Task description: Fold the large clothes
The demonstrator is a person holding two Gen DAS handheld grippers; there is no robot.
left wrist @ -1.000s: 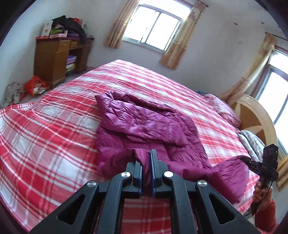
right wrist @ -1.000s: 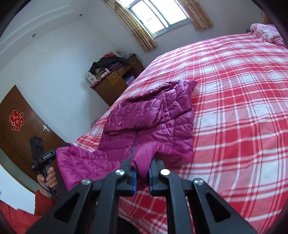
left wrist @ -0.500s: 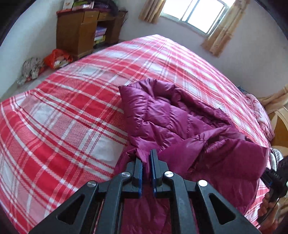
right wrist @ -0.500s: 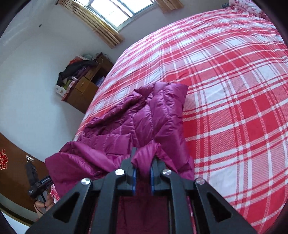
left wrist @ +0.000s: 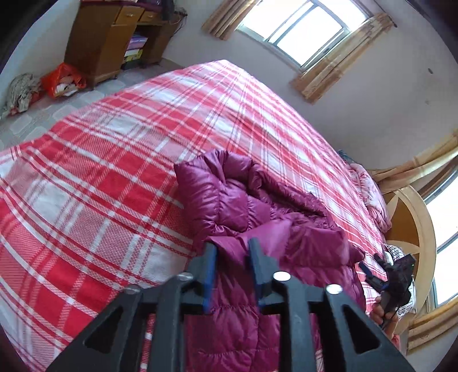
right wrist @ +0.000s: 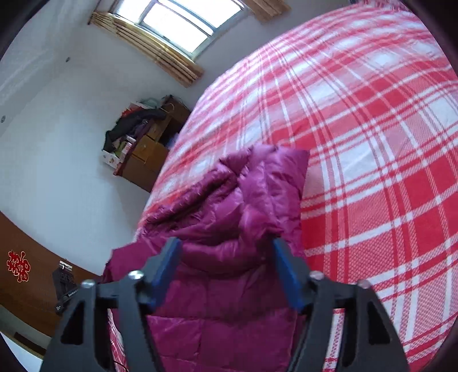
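Note:
A magenta puffer jacket (left wrist: 246, 206) lies on the red plaid bed (left wrist: 100, 177), its lower half folded up over the upper part. My left gripper (left wrist: 230, 246) is open just above the folded hem, with fabric lying between its jaws. My right gripper (right wrist: 226, 246) is open wide over the jacket (right wrist: 229, 217) at the other end of the fold. The right gripper also shows in the left wrist view (left wrist: 395, 274), held in a hand by the bed's edge.
A wooden desk (left wrist: 111, 37) with stacked things stands at the far wall, with bags (left wrist: 61, 81) on the floor beside it. A wooden headboard (left wrist: 412, 223) and pillows are at the right. Curtained windows (left wrist: 303, 25) line the walls. A brown door (right wrist: 34, 274) shows at the left.
Both grippers carried the jacket's hem forward over its upper part, then opened and let it go. The jacket now lies folded in half.

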